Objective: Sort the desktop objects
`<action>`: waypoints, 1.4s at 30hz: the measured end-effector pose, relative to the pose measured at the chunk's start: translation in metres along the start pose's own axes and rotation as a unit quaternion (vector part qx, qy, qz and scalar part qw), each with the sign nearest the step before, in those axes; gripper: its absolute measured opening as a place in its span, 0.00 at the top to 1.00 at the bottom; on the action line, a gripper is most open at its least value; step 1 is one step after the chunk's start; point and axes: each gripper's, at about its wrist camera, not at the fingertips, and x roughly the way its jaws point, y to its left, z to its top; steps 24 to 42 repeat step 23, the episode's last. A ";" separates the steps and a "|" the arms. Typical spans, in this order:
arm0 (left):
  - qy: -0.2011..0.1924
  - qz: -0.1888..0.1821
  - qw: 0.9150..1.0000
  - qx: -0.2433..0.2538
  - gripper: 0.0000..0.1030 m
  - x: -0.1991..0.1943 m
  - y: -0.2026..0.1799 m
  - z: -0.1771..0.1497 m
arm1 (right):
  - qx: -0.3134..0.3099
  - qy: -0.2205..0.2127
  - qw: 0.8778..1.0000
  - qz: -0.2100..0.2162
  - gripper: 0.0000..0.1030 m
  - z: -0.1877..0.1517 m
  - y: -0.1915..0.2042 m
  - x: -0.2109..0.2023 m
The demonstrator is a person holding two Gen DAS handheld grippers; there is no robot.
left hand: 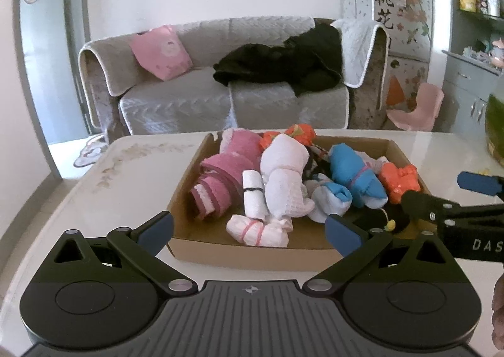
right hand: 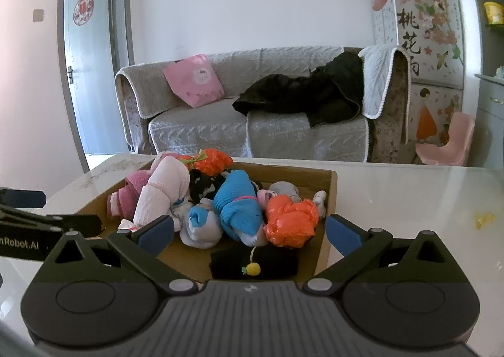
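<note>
While both hand-held grippers [left hand: 249,232] [right hand: 249,232] gape empty, rolled socks [left hand: 285,182] crowd the cardboard box [left hand: 252,251]

Grey sofa [left hand: 195,95], pink cushion [left hand: 160,51], black coat [left hand: 283,64].

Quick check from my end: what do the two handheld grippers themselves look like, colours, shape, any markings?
Both match: the left gripper and right gripper have black angular linkage arms with silver pivot pins, blue pads on the fingers, and a ribbed grey base with round black side discs. White lettering marks their sides: "DAS" on the right, "nRobot.AI" on the left.
</note>
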 end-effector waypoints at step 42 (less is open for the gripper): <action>-0.028 -0.018 0.999 0.028 0.00 -0.012 -0.009 -0.001 | -0.004 0.007 1.000 0.008 0.00 0.000 0.004 0.001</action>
